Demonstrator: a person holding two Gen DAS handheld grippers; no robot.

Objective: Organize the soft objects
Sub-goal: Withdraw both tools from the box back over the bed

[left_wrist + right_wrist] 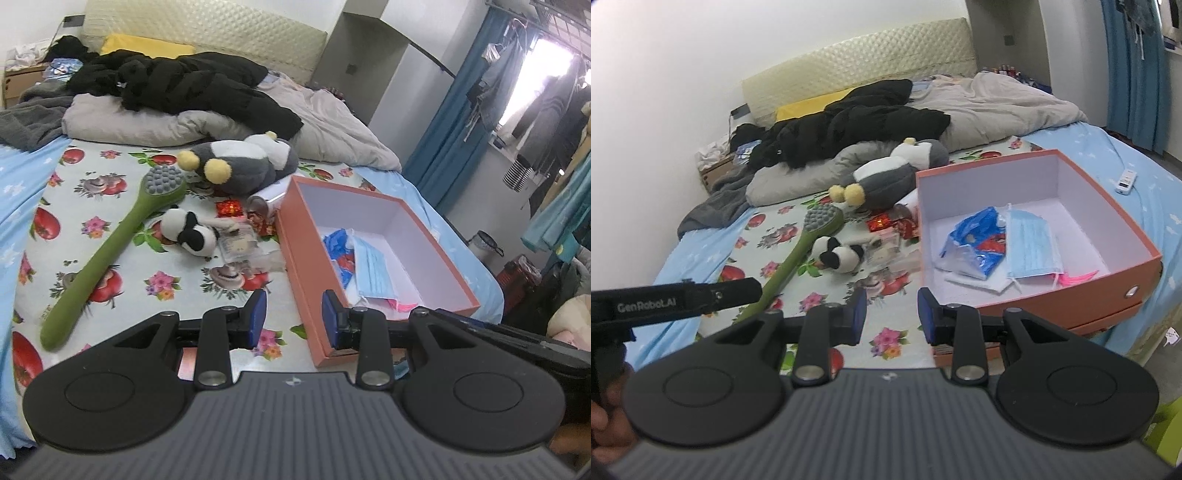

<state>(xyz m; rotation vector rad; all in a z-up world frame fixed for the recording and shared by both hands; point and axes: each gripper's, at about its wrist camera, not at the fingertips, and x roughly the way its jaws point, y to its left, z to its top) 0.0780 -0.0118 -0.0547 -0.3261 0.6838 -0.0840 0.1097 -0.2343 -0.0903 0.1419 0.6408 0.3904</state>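
An open orange box (295,251) (1145,266) lies on the bed; inside are a blue face mask (375,271) (1030,243), a blue plastic bag (975,236) and a pink item (1078,276). Left of the box lie a small black-and-white plush (190,230) (838,254), a big grey penguin plush (240,162) (886,177), a green long-handled brush (110,254) (798,254) and small packets (238,243). My left gripper (293,319) is open and empty above the box's near left corner. My right gripper (892,315) is open and empty above the sheet beside the box.
A beige quilt (332,125) and black clothes (192,85) are piled at the bed's head. A white remote (1126,181) lies on the blue sheet right of the box. Clothes hang at the right by a blue curtain (439,155). The left gripper's body (676,301) shows at the left.
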